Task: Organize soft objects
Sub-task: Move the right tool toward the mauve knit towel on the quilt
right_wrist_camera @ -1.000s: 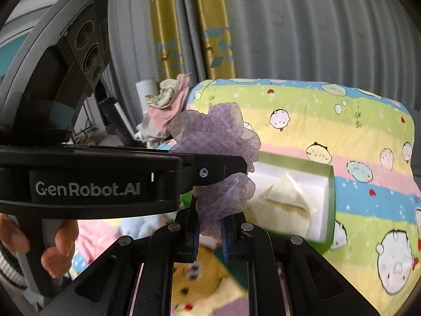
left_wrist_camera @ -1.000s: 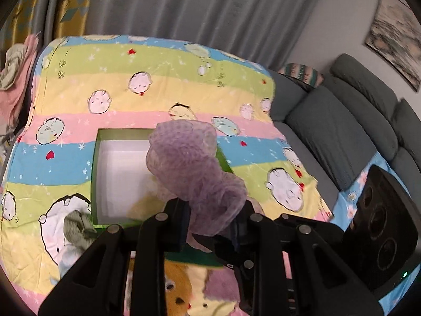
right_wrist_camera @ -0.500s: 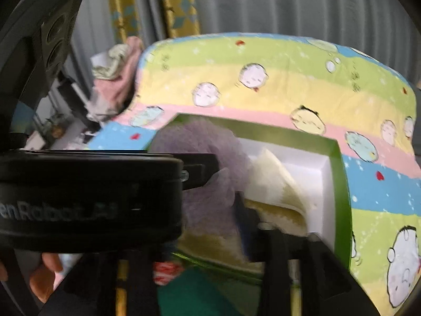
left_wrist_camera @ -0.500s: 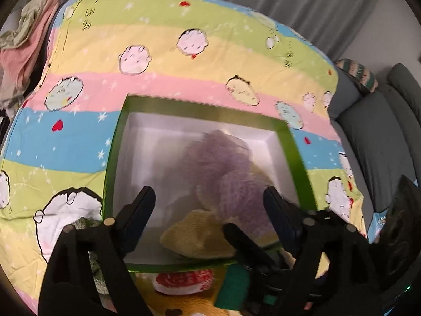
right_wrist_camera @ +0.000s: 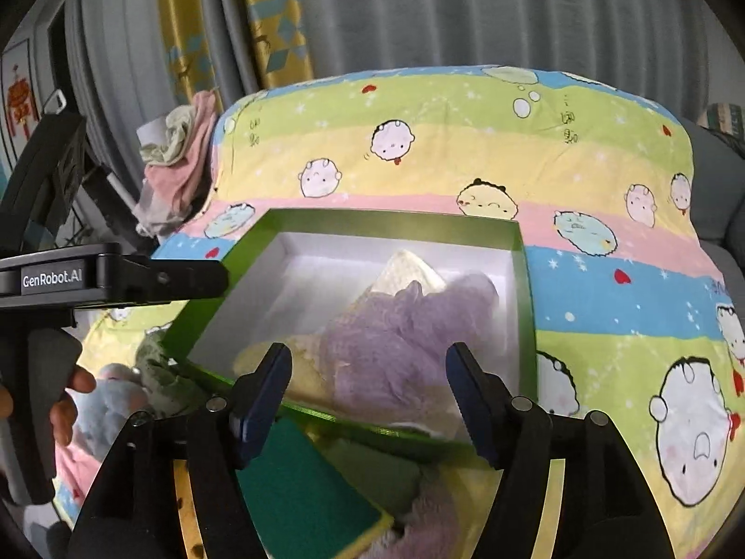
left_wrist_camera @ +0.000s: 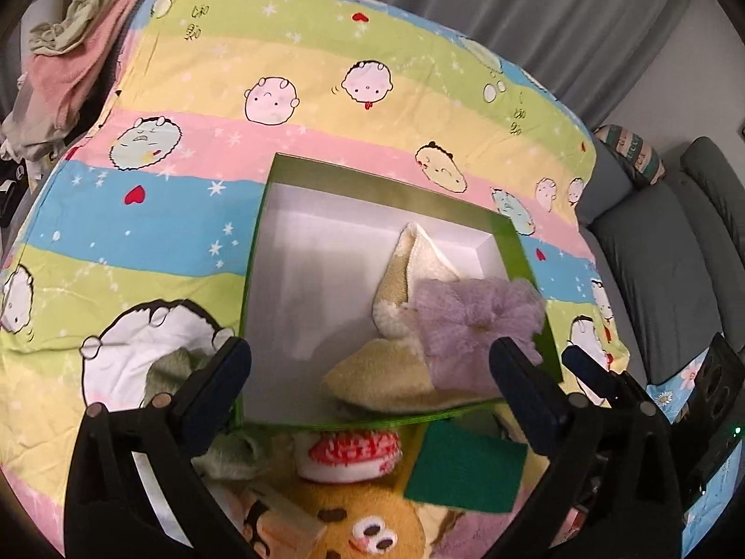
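Observation:
A green box [left_wrist_camera: 372, 184] with a white inside lies on the cartoon bedsheet; it also shows in the right wrist view [right_wrist_camera: 521, 279]. A purple mesh puff [left_wrist_camera: 470, 321] lies in its near right corner on a cream cloth [left_wrist_camera: 409, 270]. In the right wrist view the puff [right_wrist_camera: 400, 349] rests on the cloth [right_wrist_camera: 405, 270]. My left gripper [left_wrist_camera: 370, 372] is open and empty above the box's near edge. My right gripper [right_wrist_camera: 368, 386] is open and empty, just in front of the puff. The left gripper's body [right_wrist_camera: 107, 275] shows at the left of the right wrist view.
In front of the box lie a green sponge [left_wrist_camera: 465, 466], a red-and-white item [left_wrist_camera: 349, 454], an orange plush toy [left_wrist_camera: 354, 526] and a green cloth [left_wrist_camera: 172, 368]. A pile of clothes [left_wrist_camera: 60, 60] lies at the far left. A grey sofa [left_wrist_camera: 670, 256] stands at the right.
Both grippers held the purple puff above the bed one second ago. They carried it down into the box, opened and let it go. It now lies on the cream cloth.

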The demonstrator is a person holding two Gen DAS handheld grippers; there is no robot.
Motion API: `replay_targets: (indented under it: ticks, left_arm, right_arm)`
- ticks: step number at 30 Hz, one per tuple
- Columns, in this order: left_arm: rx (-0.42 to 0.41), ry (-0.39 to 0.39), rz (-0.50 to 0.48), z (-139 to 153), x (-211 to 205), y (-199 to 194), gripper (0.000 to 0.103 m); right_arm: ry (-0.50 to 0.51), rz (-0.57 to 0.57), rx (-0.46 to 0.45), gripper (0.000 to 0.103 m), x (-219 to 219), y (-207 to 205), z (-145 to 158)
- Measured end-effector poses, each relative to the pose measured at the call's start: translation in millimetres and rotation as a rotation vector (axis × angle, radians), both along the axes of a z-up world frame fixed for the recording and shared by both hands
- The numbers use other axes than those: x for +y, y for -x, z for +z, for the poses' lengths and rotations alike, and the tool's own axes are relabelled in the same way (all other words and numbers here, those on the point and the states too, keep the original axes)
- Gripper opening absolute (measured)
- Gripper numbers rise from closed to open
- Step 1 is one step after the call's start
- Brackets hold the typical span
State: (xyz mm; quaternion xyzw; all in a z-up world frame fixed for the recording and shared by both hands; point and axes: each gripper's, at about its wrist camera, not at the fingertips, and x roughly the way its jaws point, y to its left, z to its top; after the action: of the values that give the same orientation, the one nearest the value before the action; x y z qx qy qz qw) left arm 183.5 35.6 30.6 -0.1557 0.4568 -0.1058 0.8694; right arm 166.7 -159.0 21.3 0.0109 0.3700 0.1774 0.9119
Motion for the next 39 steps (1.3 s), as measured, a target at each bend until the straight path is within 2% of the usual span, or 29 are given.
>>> replay_targets:
  ticks: [6, 13, 18, 22, 27, 31, 35, 39]
  left_arm:
    - [-0.032, -0.021, -0.020, 12, 1, 31, 0.102]
    - [-0.068, -0.085, -0.047, 15, 9, 80, 0.102]
    - [-0.072, -0.063, -0.011, 12, 26, 111, 0.102]
    - [-0.047, -0.037, 0.013, 3, 34, 133, 0.102]
    - [-0.007, -0.028, -0.004, -18, 29, 152, 0.102]
    - [0.034, 0.012, -0.027, -40, 21, 166, 0.102]
    - [0.058, 0.042, -0.075, -54, 6, 173, 0.102]
    - [0.045, 0.026, -0.168, -58, -22, 176, 0.102]
  right_arm:
    - [-0.061, 0.016, -0.018, 0.070, -9, 33, 11]
    - [-0.066, 0.066, -0.015, 0.070, -5, 78, 7]
    - [-0.059, 0.100, -0.001, 0.070, 0, 105, 2]
    - [-0.043, 0.128, -0.007, 0.070, 3, 124, 1]
    - [-0.060, 0.147, 0.013, 0.070, 2, 143, -5]
    - [-0.070, 0.141, 0.043, 0.070, -1, 151, -15]
    - [-0.106, 0.109, 0.075, 0.070, -12, 157, -27]
    - [-0.143, 0.036, 0.113, 0.070, -34, 158, -40]
